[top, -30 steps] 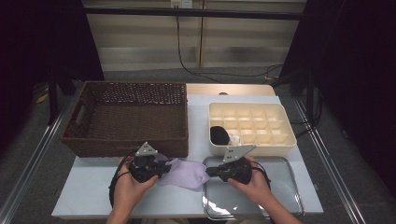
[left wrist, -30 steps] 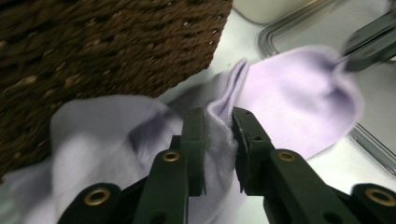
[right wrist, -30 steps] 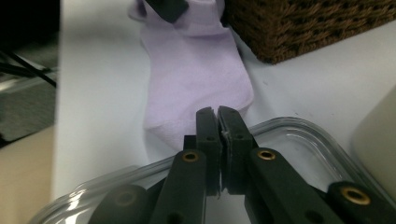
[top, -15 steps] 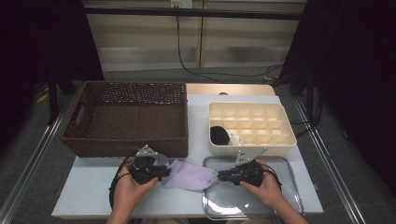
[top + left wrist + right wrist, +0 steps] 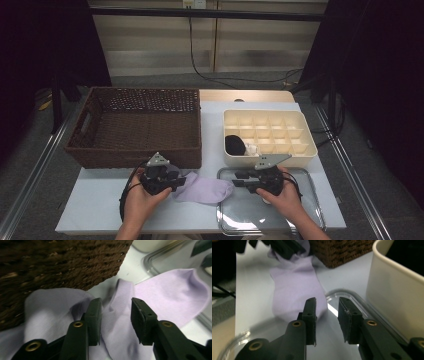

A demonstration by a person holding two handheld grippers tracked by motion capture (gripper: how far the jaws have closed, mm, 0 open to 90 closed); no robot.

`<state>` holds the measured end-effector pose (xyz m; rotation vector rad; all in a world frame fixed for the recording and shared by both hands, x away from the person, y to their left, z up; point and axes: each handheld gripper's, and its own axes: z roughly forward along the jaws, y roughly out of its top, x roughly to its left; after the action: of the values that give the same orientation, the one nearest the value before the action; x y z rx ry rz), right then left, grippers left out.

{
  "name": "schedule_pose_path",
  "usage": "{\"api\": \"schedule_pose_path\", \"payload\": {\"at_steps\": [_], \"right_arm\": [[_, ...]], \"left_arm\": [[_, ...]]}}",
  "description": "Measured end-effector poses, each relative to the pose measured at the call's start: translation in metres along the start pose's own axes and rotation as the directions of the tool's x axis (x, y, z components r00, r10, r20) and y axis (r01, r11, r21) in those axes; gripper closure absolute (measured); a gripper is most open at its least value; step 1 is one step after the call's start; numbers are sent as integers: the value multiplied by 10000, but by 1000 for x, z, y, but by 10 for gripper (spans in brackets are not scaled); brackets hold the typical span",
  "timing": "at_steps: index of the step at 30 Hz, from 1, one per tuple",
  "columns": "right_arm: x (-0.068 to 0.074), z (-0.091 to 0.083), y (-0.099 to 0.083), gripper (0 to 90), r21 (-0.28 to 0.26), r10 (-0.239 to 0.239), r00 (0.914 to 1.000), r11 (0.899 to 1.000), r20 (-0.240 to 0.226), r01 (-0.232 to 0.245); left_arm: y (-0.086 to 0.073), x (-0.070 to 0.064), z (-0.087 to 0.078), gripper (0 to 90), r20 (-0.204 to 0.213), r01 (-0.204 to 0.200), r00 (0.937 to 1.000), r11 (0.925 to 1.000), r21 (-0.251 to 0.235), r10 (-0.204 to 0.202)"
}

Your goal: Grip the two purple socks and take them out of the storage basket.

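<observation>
A pale purple sock (image 5: 205, 190) lies flat on the table in front of the wicker basket (image 5: 137, 125), its toe end reaching the left rim of the clear tray (image 5: 295, 220). My left gripper (image 5: 179, 181) rests at the sock's left end. In the left gripper view its jaws (image 5: 116, 302) stand open, with a raised fold of the sock (image 5: 170, 295) between them. My right gripper (image 5: 239, 179) hovers over the tray, open and empty (image 5: 327, 301), with the sock's toe (image 5: 294, 285) just beyond its tips.
A cream compartment box (image 5: 300, 150) stands behind the tray, with a black rolled sock (image 5: 234, 145) in its front left cell. The box wall (image 5: 392, 277) is close on the right gripper's right. The basket's corner (image 5: 62, 260) sits just beyond the left gripper.
My right gripper has drawn back to the right, off the sock's toe. The sock now lies flatter and more stretched out. The left gripper has hardly moved.
</observation>
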<state>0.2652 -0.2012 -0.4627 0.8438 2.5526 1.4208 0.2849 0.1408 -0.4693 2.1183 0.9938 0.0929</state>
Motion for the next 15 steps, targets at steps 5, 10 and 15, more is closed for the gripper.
{"api": "schedule_pose_path", "payload": {"at_steps": [5, 10, 15], "right_arm": [[5, 16, 4, 658, 303, 54, 10000, 9995, -24, -53], [7, 23, -2, 725, 864, -208, 9998, 9960, -31, 210], [7, 16, -10, 834, 1099, -89, 9996, 9939, -277, 119]], "left_arm": [[0, -4, 0, 785, -138, -103, 9998, 9993, 357, 108], [-1, -9, -4, 866, 249, 48, 9997, 9966, 821, -68], [-5, -17, -7, 872, 550, 113, 9983, 9940, 1090, -174]]}}
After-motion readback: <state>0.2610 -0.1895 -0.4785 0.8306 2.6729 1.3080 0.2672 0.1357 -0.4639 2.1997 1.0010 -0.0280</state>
